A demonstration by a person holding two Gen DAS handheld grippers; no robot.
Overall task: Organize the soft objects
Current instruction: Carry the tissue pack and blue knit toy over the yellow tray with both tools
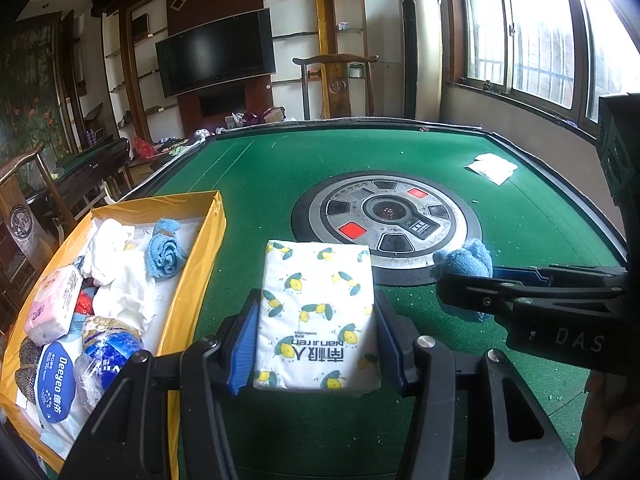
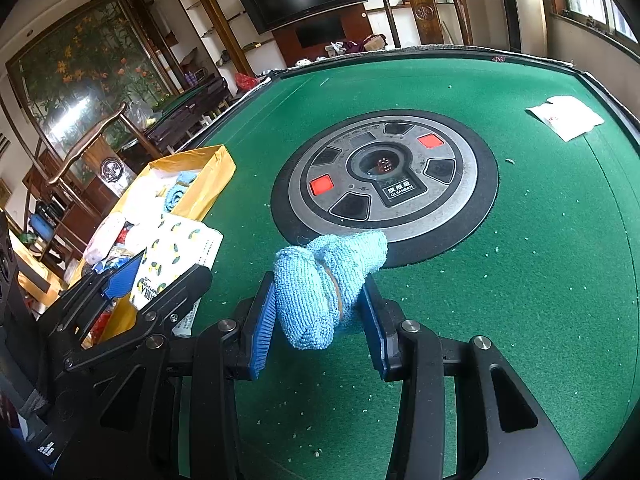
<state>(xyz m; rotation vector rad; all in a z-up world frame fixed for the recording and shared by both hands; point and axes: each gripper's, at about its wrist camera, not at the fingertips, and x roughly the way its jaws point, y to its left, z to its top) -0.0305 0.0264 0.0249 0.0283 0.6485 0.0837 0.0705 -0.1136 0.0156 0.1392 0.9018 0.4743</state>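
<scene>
A home sitting room used for games. A green-felt mahjong bench (image 1: 520,216) with a central dice console (image 1: 386,214) faces a wall-mounted television (image 1: 216,52), carved wooden chairs (image 2: 92,148) and barred windows (image 1: 532,28).

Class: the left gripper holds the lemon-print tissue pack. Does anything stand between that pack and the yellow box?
Nothing visible does. The lemon-print tissue pack sits beside the yellow box, with only bare green felt between them. The box's near wall must be cleared.
</scene>
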